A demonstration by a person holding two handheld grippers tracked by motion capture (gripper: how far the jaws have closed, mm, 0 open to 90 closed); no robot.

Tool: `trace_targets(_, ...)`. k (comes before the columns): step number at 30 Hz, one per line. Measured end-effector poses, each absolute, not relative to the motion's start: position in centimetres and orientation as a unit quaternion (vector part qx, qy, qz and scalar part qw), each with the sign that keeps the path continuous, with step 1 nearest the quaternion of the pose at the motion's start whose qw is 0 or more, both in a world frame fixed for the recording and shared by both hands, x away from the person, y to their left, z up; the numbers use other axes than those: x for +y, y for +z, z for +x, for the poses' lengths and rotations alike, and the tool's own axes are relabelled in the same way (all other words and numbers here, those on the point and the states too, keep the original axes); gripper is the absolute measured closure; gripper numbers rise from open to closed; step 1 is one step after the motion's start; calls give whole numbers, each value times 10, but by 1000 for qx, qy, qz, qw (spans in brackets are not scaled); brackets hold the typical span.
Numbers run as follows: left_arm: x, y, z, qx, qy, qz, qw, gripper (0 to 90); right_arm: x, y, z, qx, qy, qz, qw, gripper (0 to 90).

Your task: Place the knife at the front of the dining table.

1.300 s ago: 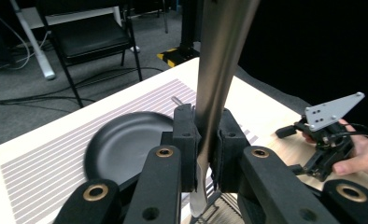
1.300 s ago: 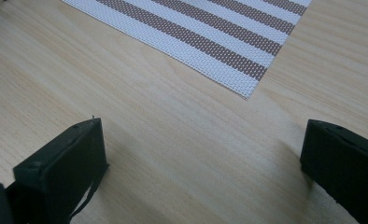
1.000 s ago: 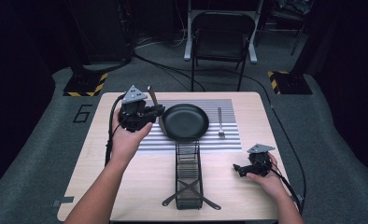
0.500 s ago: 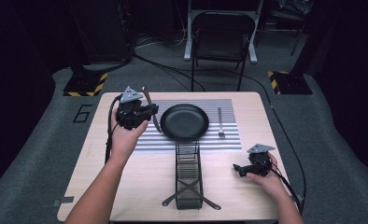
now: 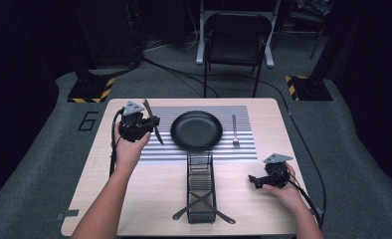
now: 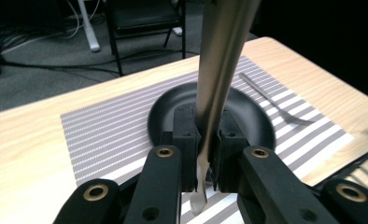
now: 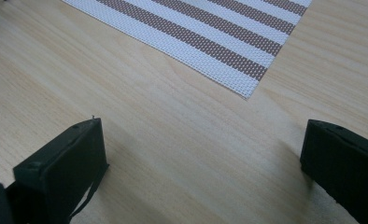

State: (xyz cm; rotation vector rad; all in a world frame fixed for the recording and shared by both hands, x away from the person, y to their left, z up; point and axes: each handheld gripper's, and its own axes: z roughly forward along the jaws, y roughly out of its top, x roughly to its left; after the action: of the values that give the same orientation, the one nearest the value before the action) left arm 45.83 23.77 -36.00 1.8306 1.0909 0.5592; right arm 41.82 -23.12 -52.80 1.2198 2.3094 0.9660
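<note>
A black folding chair [image 5: 234, 37] stands on the grey carpet [image 5: 45, 164] beyond the table's far edge. Two dark stand bases edged in yellow-and-black hazard tape sit left [image 5: 90, 89] and right [image 5: 303, 87] of it. A black cable [image 5: 179, 74] snakes between them. A "6" [image 5: 88, 121] marks the carpet, and nearer lies what may be a tape strip [image 5: 66, 216].

plate [image 5: 196, 130]: sits mid-placemat [image 5: 244, 149] in front of you
fork [image 5: 235, 131]: just right of it
rack [image 5: 201, 186]: nearer you
</note>
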Motion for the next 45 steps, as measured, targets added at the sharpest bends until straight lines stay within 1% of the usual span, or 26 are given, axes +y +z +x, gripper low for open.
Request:
trace_targets(7, 245, -387, 465, 465, 217, 737, 440, 820, -231, -528, 418, 816, 341, 431, 178, 0)
trace_targets(18, 249, -413, 473, 479, 214, 744, 414, 821, -231, -528, 418, 817, 341, 431, 176, 0)
trace_targets(25, 249, -419, 477, 482, 213, 744, 412, 821, -231, -528, 418, 816, 342, 430, 177, 0)
trace_targets(33, 245, -421, 491, 484, 215, 742, 411, 819, -231, -528, 418, 817, 341, 430, 177, 0)
trace_targets(35, 243, -424, 494, 485, 216, 736, 420, 819, -231, -528, 419, 817, 341, 430, 177, 0)
trace_targets(36, 242, -427, 497, 491, 222, 725, 429, 819, -231, -528, 419, 817, 342, 429, 177, 0)
trace_targets(45, 239, -441, 514, 522, 226, 690, 448, 821, -231, -528, 419, 817, 342, 428, 177, 0)
